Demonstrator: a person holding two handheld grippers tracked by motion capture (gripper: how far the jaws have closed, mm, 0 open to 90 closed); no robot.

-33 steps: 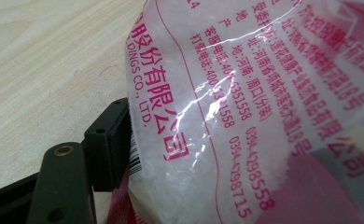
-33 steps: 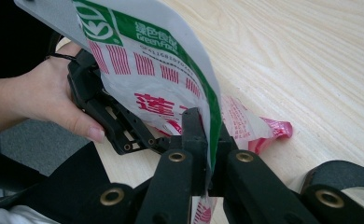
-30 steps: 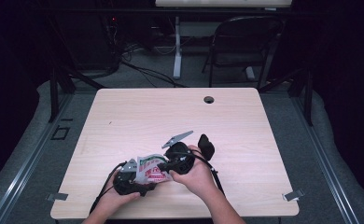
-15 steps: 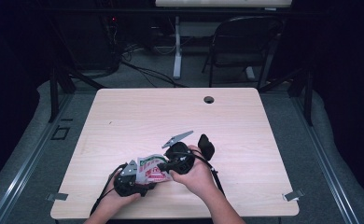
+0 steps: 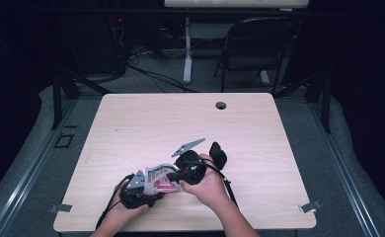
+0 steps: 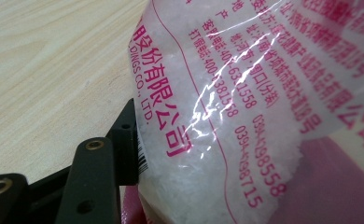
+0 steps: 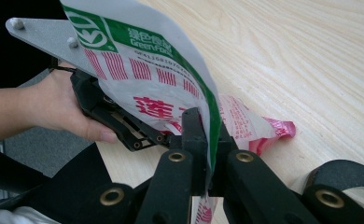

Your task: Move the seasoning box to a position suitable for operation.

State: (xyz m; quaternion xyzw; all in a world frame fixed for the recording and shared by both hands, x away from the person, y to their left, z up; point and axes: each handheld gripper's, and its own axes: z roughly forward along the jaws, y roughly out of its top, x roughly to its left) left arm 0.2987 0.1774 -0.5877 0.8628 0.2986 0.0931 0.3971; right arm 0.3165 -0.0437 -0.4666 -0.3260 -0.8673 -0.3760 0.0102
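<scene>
A: Plastic film, thin and glossy — that is what you have between your two grippers. The bag [image 5: 161,180] sits at the near edge of the table [image 5: 131,123], lifted slightly between your hands, with one crumpled pink corner resting on the wood in the right gripper view.

B: So how will it handle?

A: Soft and slippery, I'd judge. The film creases and shines, so it can slide out of a loose pinch. The white grainy contents look loose; expect them to shift and sag to whichever end hangs lowest.

B: What are my grippers doing with it?

A: Your right gripper [image 7: 207,154] is clamped on the flat printed edge of the bag, its jaws pressed together with only the film between them. Your left gripper [image 6: 124,144] has just been closing: one jaw rests against the filled part of the bag, beside the barcode; the other jaw is hidden, so I cannot tell whether the grip is firm.

B: Where should I hold it?

A: Take it by the flat sealed margin, as your right does, where the film is doubled and nothing bulges. On the filled belly the grains will probably give way under the pads, so squeeze gently there; too hard could split the film.
</scene>
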